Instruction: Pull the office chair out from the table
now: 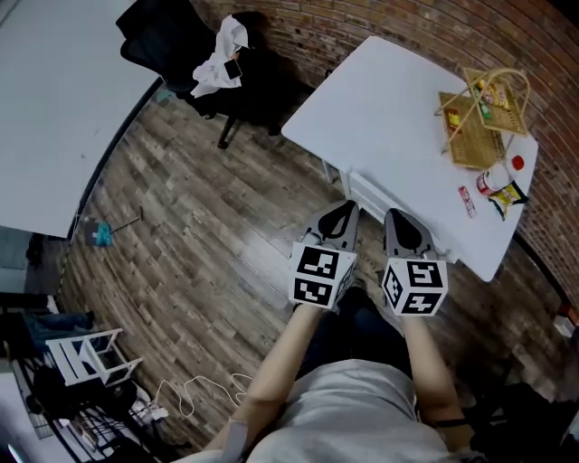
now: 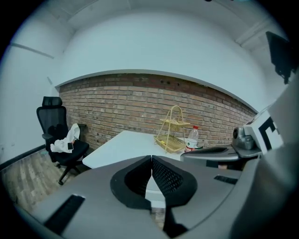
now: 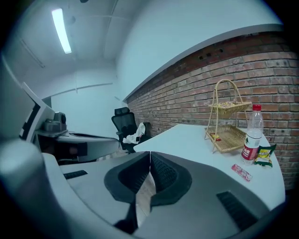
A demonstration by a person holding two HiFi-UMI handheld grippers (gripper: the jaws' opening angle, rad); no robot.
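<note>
The person holds the left gripper (image 1: 346, 210) and the right gripper (image 1: 399, 220) side by side out in front, just over the near edge of the white table (image 1: 389, 118). Both grippers have their jaws pressed together, and nothing is between them. That makes sense, because there is nothing to grab here. The office chair (image 1: 185, 41) is well apart from both grippers, over by the brick wall (image 1: 362, 23), near the table's far corner. The job looks like it has not really started, and the person would need to get over to the chair first. The chair is black, with a tall back, a headrest on top and legs that spread out low. A crumpled white cloth (image 1: 220, 56) lies on its seat. It looks soft and might slip off when the chair is pulled. The grippers are smooth grey plastic, and their black pads have tiny bumps for holding on. The table top is flat, smooth and pale. At its wall end are a yellow wire basket rack (image 1: 479, 113) with a curved handle, a clear bottle (image 1: 491, 181) with a red cap, a shiny snack bag (image 1: 509, 196) and a little red wrapped bar (image 1: 467, 201), so most of the top is bare. The floor (image 1: 199, 226) is made of grey-brown wood planks, and the chair should probably move easily on it.
</note>
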